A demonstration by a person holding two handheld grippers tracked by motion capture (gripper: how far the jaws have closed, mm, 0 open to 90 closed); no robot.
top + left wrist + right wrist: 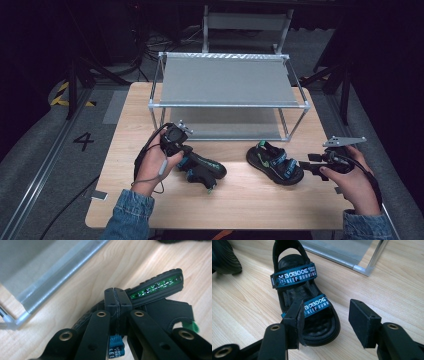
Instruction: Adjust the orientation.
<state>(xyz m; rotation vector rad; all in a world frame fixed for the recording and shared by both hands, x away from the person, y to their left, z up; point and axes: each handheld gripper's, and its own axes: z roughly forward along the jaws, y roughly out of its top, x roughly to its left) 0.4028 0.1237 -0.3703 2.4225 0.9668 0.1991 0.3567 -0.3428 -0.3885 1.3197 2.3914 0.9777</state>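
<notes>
My left tongs [117,305] are clamped on a strap of the left sandal [202,170], which is tipped on its side on the worktop [240,200], its green-studded sole edge showing past the jaws. My right tongs [325,322] stand wide apart with nothing pinched, one jaw over the toe end of the right sandal [305,305], which sits upright with two teal straps. Beyond both sandals stands the grey two-tier shoe rack [227,80].

Wooden table [240,200] bears rack [227,80], two sandals [274,163].
</notes>
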